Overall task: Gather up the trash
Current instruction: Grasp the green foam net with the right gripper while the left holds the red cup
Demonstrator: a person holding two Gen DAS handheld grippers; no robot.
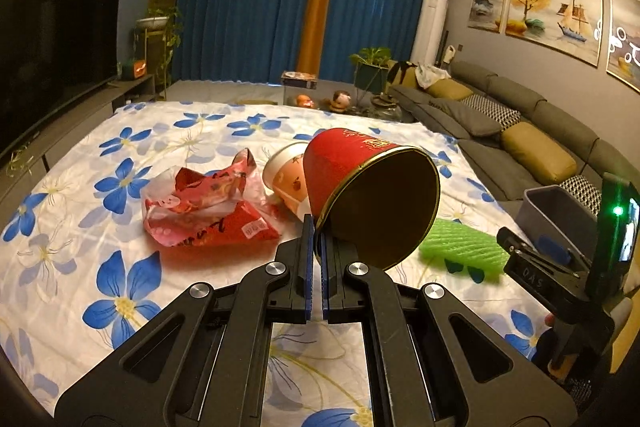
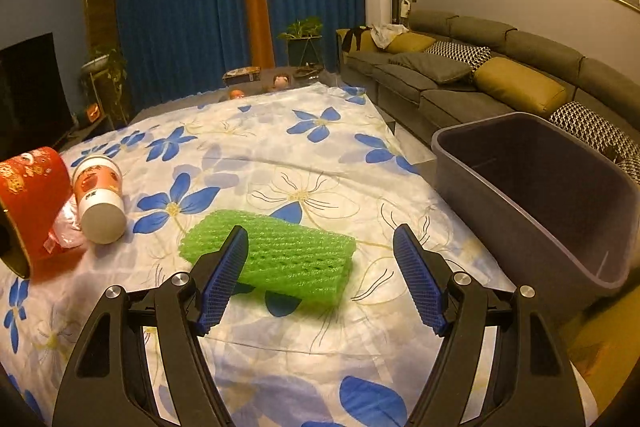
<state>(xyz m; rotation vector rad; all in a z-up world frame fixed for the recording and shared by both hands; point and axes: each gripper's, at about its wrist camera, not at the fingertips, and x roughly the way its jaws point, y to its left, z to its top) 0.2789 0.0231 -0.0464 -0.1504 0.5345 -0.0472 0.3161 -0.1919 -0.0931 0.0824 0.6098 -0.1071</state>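
My left gripper (image 1: pixel 317 227) is shut on the rim of a red paper cup (image 1: pixel 360 183) and holds it tilted above the table; the cup also shows in the right wrist view (image 2: pixel 34 195). A white and orange paper cup (image 1: pixel 286 177) (image 2: pixel 98 199) lies on its side beside it. A crumpled red and pink wrapper (image 1: pixel 208 207) lies to the left. A green foam net (image 2: pixel 272 255) (image 1: pixel 464 247) lies just ahead of my right gripper (image 2: pixel 320 243), which is open and empty above it. A grey bin (image 2: pixel 536 195) stands at the table's right edge.
The table is covered by a white cloth with blue flowers (image 2: pixel 280 155). A grey sofa with cushions (image 2: pixel 480 75) runs along the right wall. A TV (image 1: pixel 56 47) stands at the left. Blue curtains (image 1: pixel 256 7) hang at the back. The right gripper's body (image 1: pixel 560 267) shows in the left wrist view.
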